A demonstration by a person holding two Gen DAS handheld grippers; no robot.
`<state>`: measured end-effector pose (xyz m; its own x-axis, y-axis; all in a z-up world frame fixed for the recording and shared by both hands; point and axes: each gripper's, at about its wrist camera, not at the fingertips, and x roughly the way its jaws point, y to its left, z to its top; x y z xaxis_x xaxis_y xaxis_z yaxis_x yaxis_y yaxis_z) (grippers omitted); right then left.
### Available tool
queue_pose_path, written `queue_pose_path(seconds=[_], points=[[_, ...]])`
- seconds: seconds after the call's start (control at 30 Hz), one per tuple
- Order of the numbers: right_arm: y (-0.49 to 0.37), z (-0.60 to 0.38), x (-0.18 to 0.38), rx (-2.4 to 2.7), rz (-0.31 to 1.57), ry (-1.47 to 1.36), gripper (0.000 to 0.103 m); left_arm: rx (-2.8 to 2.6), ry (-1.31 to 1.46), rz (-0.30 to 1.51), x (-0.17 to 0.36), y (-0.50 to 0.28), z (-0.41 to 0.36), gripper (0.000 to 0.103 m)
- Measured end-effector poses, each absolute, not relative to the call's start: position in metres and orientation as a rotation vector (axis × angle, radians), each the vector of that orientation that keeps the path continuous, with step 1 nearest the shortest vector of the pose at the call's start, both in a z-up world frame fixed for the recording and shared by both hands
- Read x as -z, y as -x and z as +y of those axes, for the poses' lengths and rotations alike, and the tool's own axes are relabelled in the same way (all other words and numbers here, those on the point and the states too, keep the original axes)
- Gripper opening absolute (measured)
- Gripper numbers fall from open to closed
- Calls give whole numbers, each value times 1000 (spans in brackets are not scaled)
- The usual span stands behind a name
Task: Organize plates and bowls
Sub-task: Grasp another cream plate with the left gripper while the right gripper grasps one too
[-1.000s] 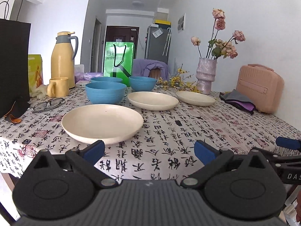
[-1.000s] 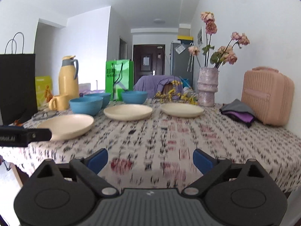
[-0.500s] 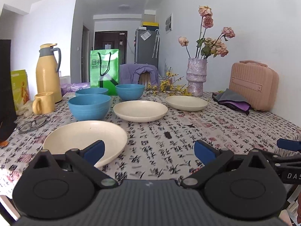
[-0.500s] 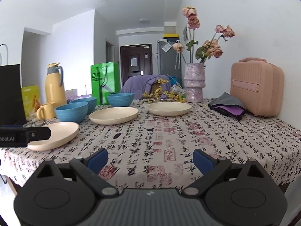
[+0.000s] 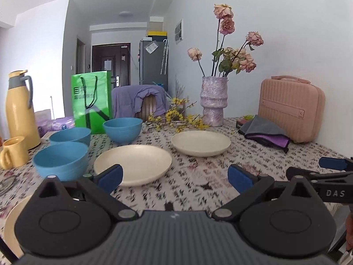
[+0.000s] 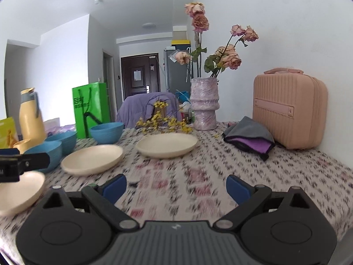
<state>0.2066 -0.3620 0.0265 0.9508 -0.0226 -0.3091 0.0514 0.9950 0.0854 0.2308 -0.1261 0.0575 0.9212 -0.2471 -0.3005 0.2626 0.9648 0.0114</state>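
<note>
Grippers: left gripper (image 5: 174, 176) and right gripper (image 6: 176, 185) hover above the table (image 6: 220, 165), fingers spread, empty. Three cream plates (image 5: 133, 163) and three blue bowls (image 5: 60, 161) sit apart on the patterned cloth, left of the vase (image 6: 204, 103).

Three cream plates and three blue bowls are seen upright and empty on the patterned cloth. In the left wrist view, the far plate (image 5: 200, 143) is placed right of centre, the middle plate (image 5: 133, 164) at centre, and the near plate (image 5: 10, 223) is cut off at the lower left edge. The near bowl (image 5: 60, 164) is set left of the middle plate, the second bowl (image 5: 70, 136) just behind it, and the far bowl (image 5: 122, 130) behind the middle plate.
</note>
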Motion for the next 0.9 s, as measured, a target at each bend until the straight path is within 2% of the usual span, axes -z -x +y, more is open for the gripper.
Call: queue_pose_path(seconds=[0.43,0.6,0.9], points=[[-346,-399,-34,-14,413,-103,97,258,-2,485,-64,-366,-154,103],[-404,-410,-36,-35,449,-110,97,265,58,610,-64,-422,-163,103],[-498,-421,-17,-25,526,-61,96,290,55,658,-54,-517,-188,102]])
